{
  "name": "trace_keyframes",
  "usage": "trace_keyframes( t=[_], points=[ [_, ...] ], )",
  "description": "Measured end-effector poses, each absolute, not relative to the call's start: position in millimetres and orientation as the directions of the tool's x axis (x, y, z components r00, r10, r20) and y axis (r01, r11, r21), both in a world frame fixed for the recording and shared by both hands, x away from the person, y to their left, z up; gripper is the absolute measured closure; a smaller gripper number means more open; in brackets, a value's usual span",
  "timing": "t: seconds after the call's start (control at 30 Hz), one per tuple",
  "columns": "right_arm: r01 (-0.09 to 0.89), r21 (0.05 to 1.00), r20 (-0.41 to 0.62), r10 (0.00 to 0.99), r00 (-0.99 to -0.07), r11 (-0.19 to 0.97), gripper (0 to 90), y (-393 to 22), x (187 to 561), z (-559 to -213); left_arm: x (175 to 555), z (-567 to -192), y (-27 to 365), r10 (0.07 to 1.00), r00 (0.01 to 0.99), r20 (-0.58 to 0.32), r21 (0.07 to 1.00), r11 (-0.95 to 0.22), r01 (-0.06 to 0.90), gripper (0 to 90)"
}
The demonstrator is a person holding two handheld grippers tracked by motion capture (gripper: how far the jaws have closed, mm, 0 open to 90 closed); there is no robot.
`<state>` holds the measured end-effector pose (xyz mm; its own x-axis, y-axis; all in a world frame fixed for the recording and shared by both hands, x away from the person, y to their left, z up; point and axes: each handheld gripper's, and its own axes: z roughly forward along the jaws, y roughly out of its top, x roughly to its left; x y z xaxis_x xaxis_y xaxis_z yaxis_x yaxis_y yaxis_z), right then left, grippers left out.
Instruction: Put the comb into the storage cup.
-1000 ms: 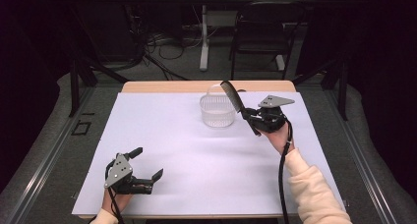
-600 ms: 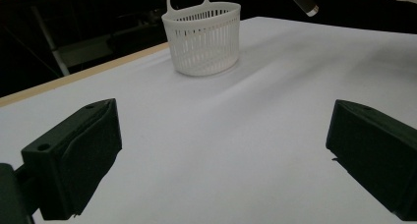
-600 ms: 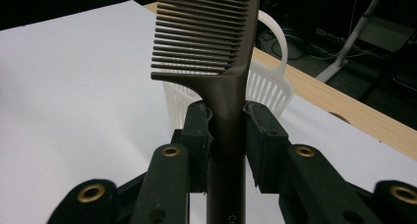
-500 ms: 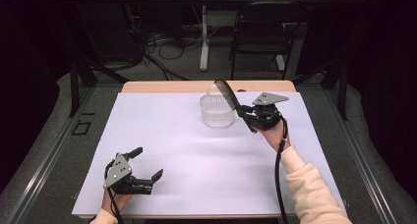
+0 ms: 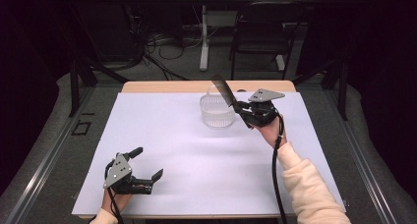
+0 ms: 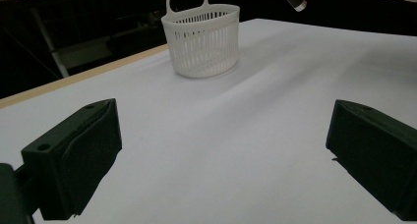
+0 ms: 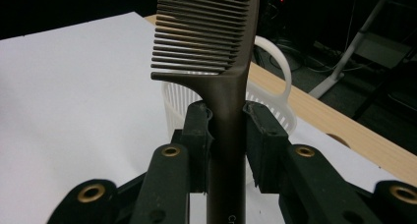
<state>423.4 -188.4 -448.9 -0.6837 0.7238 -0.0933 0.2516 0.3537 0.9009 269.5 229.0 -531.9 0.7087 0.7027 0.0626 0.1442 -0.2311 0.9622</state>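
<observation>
Pinching the dark comb (image 7: pixel 223 101) by its handle, the right gripper (image 5: pixel 250 114) holds it tilted just beside the white basket (image 5: pixel 217 112); dropping it in remains, while the left gripper (image 5: pixel 140 169) rests spread, well apart.

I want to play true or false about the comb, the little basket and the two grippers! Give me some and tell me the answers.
1. The right gripper is holding a comb. True.
2. The comb lies inside the white basket. False: it is up in the gripper, beside the basket.
3. The left gripper is open with nothing in it. True.
4. The basket has tipped over. False: it stands upright on the white table cover.
5. The basket has a handle on top. True.
</observation>
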Motion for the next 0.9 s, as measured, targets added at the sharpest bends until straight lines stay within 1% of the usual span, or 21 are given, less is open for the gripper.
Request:
trace_keyframes(
  t=[0.9],
  points=[
    [0.256,0.89,-0.11,0.723,-0.682,0.377,72.6,-180,439,-439,269,-532,229,0.703,0.708,0.062,0.962,-0.23,0.144,0.3]
  ],
)
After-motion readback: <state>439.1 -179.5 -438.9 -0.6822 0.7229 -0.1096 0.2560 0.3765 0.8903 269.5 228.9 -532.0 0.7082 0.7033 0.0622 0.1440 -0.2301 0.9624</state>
